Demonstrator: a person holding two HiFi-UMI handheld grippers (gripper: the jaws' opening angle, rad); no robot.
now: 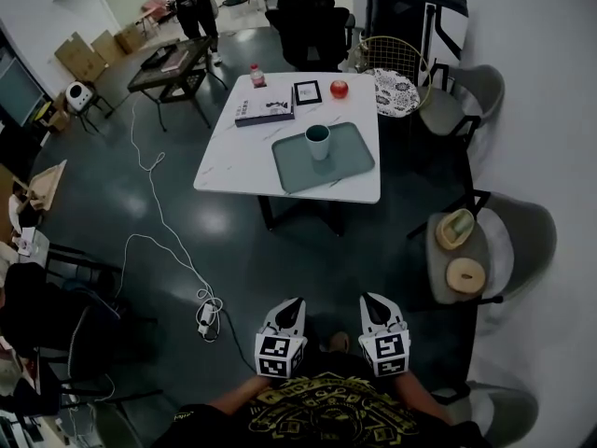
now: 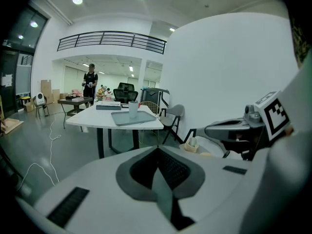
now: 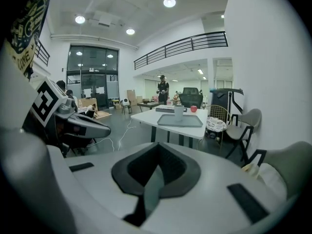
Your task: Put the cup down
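A pale teal cup (image 1: 317, 141) stands upright on a grey-green tray (image 1: 350, 152) on the white table (image 1: 233, 161), well ahead of me. Both grippers hang close to my body, far from the table and above the dark floor. My left gripper (image 1: 297, 303) has its jaws together with nothing between them. My right gripper (image 1: 368, 300) is beside it, also shut and empty. In the left gripper view the cup (image 2: 133, 108) and tray (image 2: 139, 119) show small beyond the shut jaws of the left gripper (image 2: 158, 150). The right gripper view shows the cup (image 3: 179, 111) on the tray (image 3: 181, 121) past the right gripper (image 3: 158, 145).
On the table lie a book (image 1: 264, 110), a framed picture (image 1: 307, 92), a red apple (image 1: 339, 89) and a small bottle (image 1: 256, 76). A white cable and power strip (image 1: 206, 317) cross the floor at the left. Chairs (image 1: 504, 245) stand at the right. A person (image 1: 191, 3) stands far back.
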